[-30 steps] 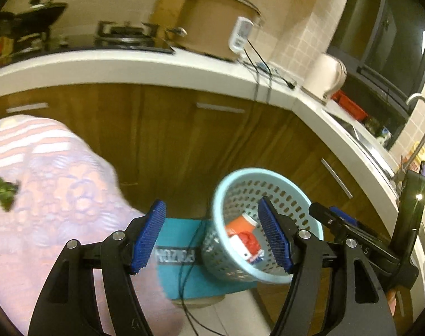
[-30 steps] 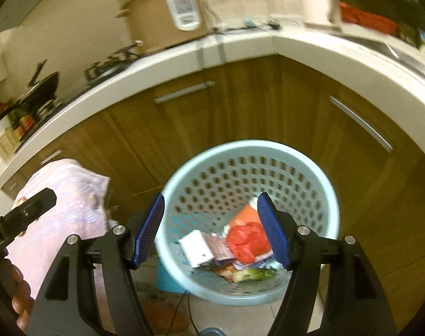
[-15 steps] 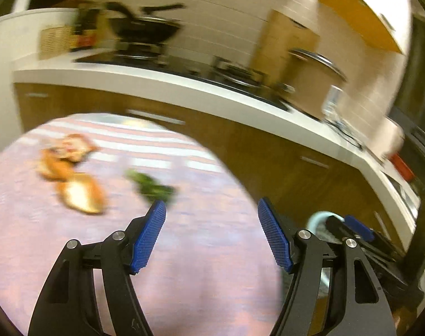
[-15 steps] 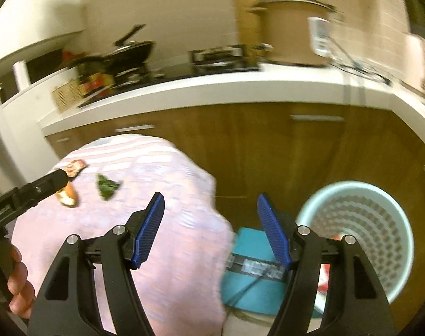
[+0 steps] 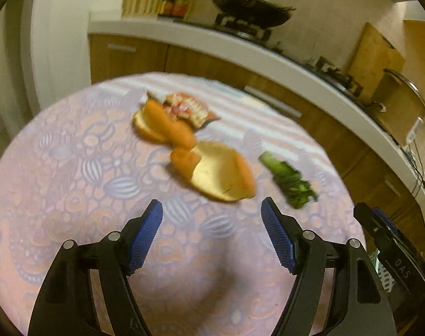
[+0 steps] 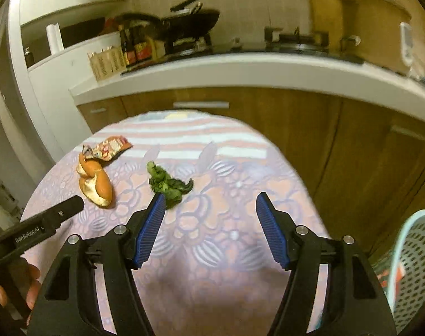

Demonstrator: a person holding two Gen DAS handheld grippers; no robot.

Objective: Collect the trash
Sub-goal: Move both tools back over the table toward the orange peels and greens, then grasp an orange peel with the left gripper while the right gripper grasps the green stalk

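Left wrist view: the left hand-held gripper (image 5: 211, 214) hangs released and empty over a round desk (image 5: 58, 196) with a patterned cloth. Orange peel (image 5: 221, 172), a snack wrapper (image 5: 188, 109) and a green vegetable scrap (image 5: 289, 180) lie ahead, uncollected.

Right wrist view: the right hand-held gripper (image 6: 209, 205) is released, empty, near the vegetable scrap (image 6: 166, 183). The bin (image 6: 417, 266) at lower right already holds some trash; three pieces seem left.

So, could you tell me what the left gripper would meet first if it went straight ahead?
Most likely the orange peel, lying straight ahead of the open left gripper on the tablecloth; depth is uncertain.
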